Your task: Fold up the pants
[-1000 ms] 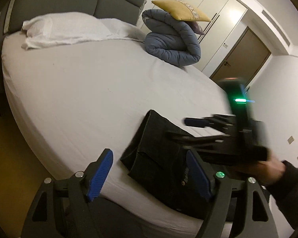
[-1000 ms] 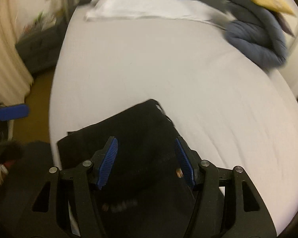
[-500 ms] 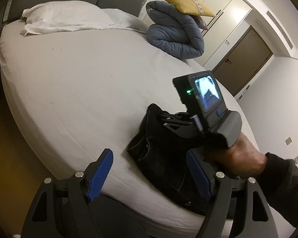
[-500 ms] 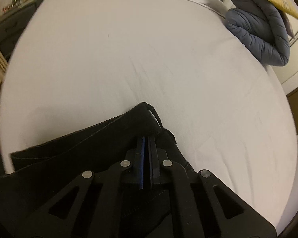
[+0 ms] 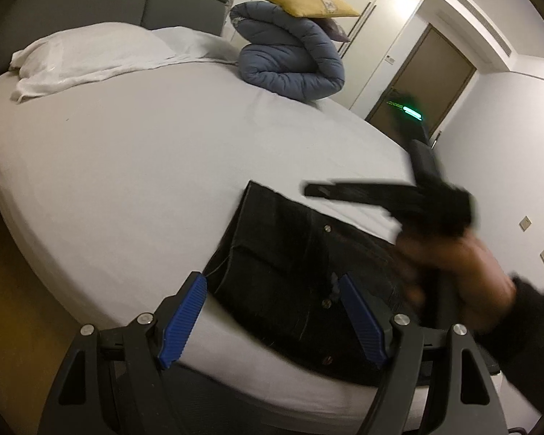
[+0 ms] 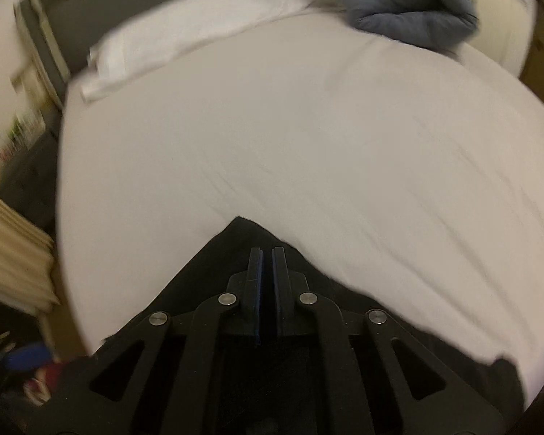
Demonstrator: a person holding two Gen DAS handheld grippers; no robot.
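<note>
From my left gripper (image 5: 272,322) I see its blue pads (image 5: 181,320) spread wide with nothing pressed between them; the near edge of the bed (image 5: 127,166) runs just beyond the tips. The black pants (image 5: 290,261) lie folded on the white sheet at that near edge, straight ahead of this gripper and a little to its right, metal buttons showing on the dark cloth.

My right gripper (image 6: 267,253) — seen from the left wrist as a blurred black shape held in a hand (image 5: 464,268) above the pants — has its two fingers (image 6: 255,272) drawn together to a thin slit. Its log figure has come up a touch, so the jaws are easing open, yet I see no cloth between the pads; the tips sit over a pointed corner of the pants (image 6: 243,239), and whether they touch the cloth I cannot tell.

Far ahead of both grippers a rolled blue duvet (image 5: 290,61) sits with a yellow cushion (image 5: 301,0) on top, and a white pillow (image 5: 87,54) lies off to the left by the grey headboard (image 5: 156,3).
</note>
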